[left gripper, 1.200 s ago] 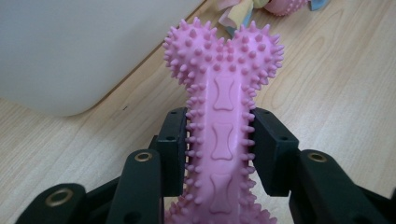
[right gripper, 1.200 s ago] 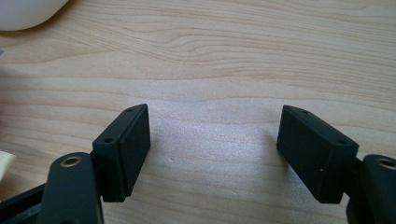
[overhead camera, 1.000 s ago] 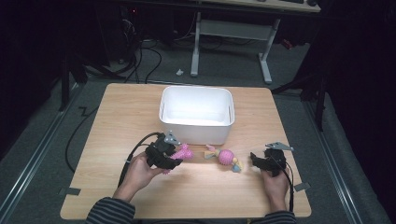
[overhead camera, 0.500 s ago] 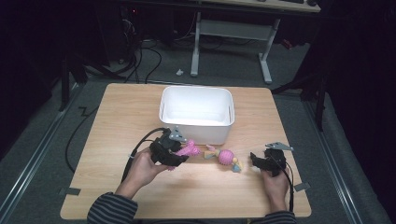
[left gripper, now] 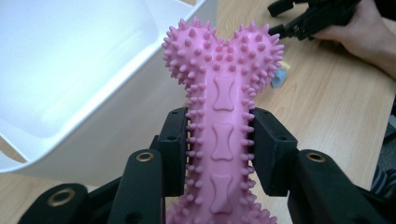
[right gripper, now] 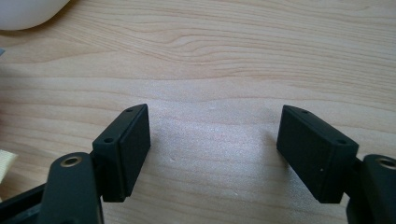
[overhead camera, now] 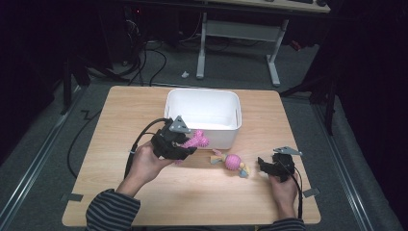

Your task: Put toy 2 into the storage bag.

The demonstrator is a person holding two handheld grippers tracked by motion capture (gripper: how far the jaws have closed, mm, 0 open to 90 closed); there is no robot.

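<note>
Left gripper (overhead camera: 185, 142) is what we're looking at first, and we're seeing it clamped on the pink spiky bone toy (left gripper: 223, 116), both pads pressing in on the narrow shaft from either side. In the left gripper view, the toy is running straight up between the jaws, and its knobby two-lobed end is sticking out well past the fingertips. From the high view, we're seeing that same toy (overhead camera: 196, 140) poking out toward the front wall of the white bin (overhead camera: 202, 94), just beside it and overlapping the near rim, though we're not able to tell whether it's touching. The white bin (left gripper: 70, 79) is sitting to the left of the toy in the left gripper view, tilted in frame.

Right gripper (overhead camera: 265, 165) is resting low near the right side of the wooden table (overhead camera: 120, 110), and we're seeing its jaws standing apart with nothing but bare wood between them in the right gripper view (right gripper: 212, 149).

Between the two grippers, we're spotting a pink ball rope toy (overhead camera: 232, 161) lying flat on the table, near the right gripper but apart from it.
</note>
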